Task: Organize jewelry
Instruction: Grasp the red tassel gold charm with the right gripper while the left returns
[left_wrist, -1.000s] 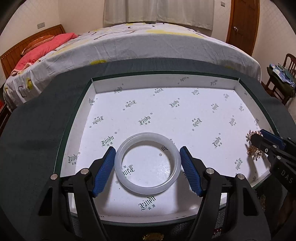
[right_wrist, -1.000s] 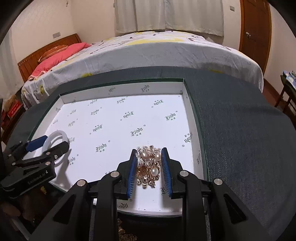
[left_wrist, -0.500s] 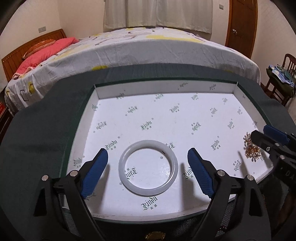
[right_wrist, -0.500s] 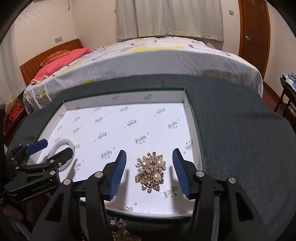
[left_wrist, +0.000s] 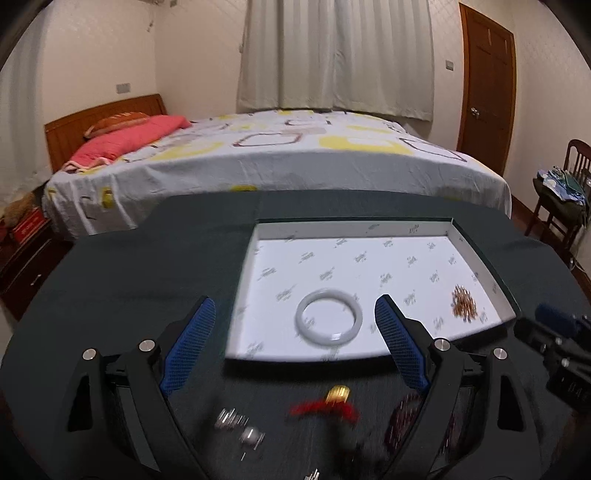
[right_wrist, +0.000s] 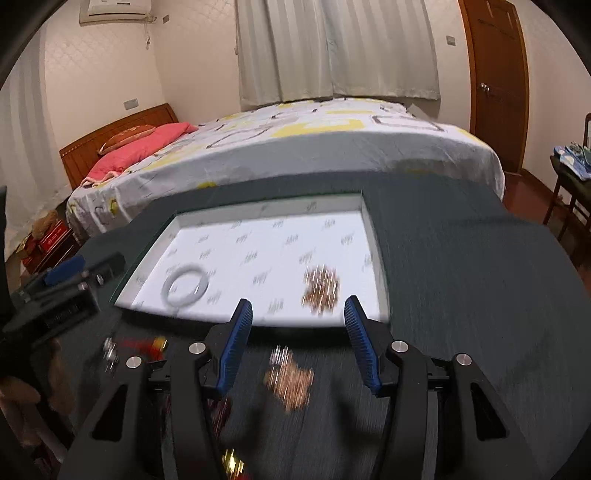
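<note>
The bangle (left_wrist: 328, 322) and brooch (right_wrist: 320, 289) lie in the tray (left_wrist: 351, 230). Both my tools, left (left_wrist: 293, 341) and right (right_wrist: 297, 343), are spread and empty, while several pieces (right_wrist: 290, 380) wait on the counter (left_wrist: 129, 266).

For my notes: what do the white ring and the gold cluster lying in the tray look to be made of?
The white ring: a smooth, milky, slightly see-through bangle with a glossy highlight, so it looks like jade, glass or resin; which one is unclear. The gold cluster: many small shiny gold-coloured bits, probably metal, though blur hides detail. The tray has thin, matt white walls printed with a logo, so probably cardboard.
</note>
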